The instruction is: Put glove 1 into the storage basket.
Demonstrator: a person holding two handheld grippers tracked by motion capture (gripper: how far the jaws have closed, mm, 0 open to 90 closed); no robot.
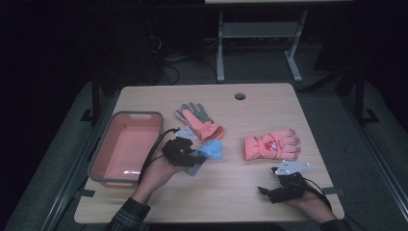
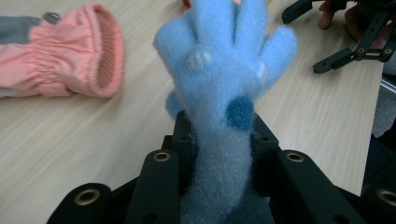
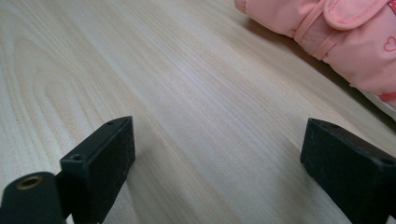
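A fuzzy light-blue glove point(image 1: 212, 149) point(image 2: 224, 79) is pinched at its cuff by my left gripper point(image 1: 199, 155) point(image 2: 219, 140), fingers pointing away from the jaws, at the table's middle left. A pink and grey glove point(image 1: 199, 120) point(image 2: 60, 60) lies just beyond it. A pink padded glove point(image 1: 270, 146) point(image 3: 336, 37) rests to the right of centre. My right gripper point(image 1: 266, 189) point(image 3: 219, 163) stands open near the front right edge, nothing between its jaws, with the padded glove ahead of it.
A pink bin with a grey rim point(image 1: 103, 147) sits at the table's left side, nothing visible inside. The table point(image 1: 231, 192) has a cable hole point(image 1: 239, 96) near its far edge. Beyond stands a metal frame point(image 1: 260, 38) on the dark floor.
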